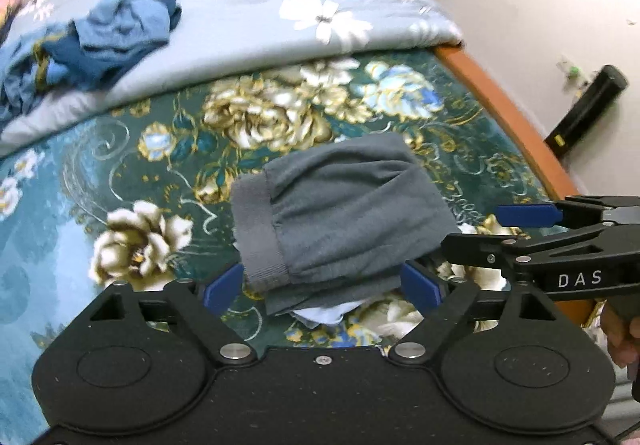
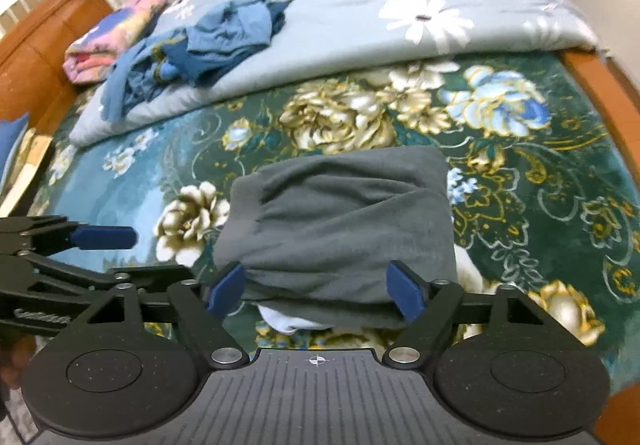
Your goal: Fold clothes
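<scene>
A folded grey garment [image 1: 340,213] with a ribbed waistband lies on the green floral bed cover [image 1: 120,173]; it also shows in the right wrist view [image 2: 340,225]. A bit of white cloth [image 1: 320,315] peeks from under its near edge. My left gripper [image 1: 322,287] is open, its blue pads on either side of the garment's near edge. My right gripper [image 2: 316,291] is open in the same way at the near edge. Each gripper shows in the other's view, the right [image 1: 528,229] and the left [image 2: 108,245].
A light blue floral quilt [image 2: 360,21] lies across the far part of the bed with a heap of blue clothes [image 2: 208,45] on it. A pink folded blanket [image 2: 116,33] sits at the wooden headboard [image 2: 36,57]. The wooden bed frame [image 1: 512,125] runs along the right. A black object [image 1: 588,109] stands by the wall.
</scene>
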Tool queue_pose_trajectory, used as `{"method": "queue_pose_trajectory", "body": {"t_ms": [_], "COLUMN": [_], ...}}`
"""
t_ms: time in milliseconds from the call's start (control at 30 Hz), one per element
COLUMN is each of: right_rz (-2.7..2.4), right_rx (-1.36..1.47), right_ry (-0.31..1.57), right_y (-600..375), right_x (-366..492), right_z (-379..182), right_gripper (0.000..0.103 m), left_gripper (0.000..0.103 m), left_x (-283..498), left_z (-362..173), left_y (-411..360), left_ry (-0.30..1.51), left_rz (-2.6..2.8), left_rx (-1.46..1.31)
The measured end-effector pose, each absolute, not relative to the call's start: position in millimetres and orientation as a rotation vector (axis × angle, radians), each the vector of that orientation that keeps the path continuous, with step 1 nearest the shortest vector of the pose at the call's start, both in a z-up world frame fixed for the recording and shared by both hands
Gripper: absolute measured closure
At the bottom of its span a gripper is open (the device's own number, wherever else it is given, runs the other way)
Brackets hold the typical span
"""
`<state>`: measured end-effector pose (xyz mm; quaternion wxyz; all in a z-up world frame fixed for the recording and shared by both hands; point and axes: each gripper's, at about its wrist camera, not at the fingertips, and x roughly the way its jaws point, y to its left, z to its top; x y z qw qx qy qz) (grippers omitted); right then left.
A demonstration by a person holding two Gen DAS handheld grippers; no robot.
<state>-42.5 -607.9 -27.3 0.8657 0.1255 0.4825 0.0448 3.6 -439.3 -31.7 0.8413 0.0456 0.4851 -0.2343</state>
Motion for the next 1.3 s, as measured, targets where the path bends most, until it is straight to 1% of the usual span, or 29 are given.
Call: {"method": "queue_pose_trajectory", "body": {"t_ms": [67,100,133,333,400,567,633,700,933,1300], "right_rz": [0.051,0.031,0.011,-0.003,0.011,0.055,0.071,0.099,0.261,0.498], "right_rx": [0.264,0.261,0.258,0.211,0.190,0.118,0.080,0.053,-0.003,-0.044], "right_ry": [0.984,0.973,0.961,0.911,0.935,0.924,0.908,0.898,0.870,0.844], "right_y": [-592,-583,-573,-510,-491,-448,-433,-420,-374,-318], "right_x": [-62,-72,-82,-141,-150,-155,-152,-147,-108,-42], "right_z": [-18,-14,-10,6,8,31,39,45,51,46], "right_gripper": [0.015,0.006,0.000,0.000,0.000,0.000,0.000,0.000,0.000,0.000], "left_gripper": [0.013,0.012,0.012,0.008,0.008,0.007,0.004,0.003,0.002,0.002], "left_x": [-13,-23,-33,-92,-106,-132,-138,-140,-134,-105], "left_z": [-23,-19,-16,1,5,23,30,35,48,58], "left_y": [-418,-405,-394,-320,-292,-237,-221,-210,-176,-137], "left_ry": [0.987,0.970,0.954,0.867,0.861,0.823,0.809,0.802,0.769,0.772], "left_rz": [-0.498,-0.498,-0.499,-0.476,-0.450,-0.355,-0.316,-0.281,-0.160,0.095], "left_rx": [0.088,0.081,0.076,0.057,0.035,-0.032,-0.073,-0.106,-0.105,-0.115]}}
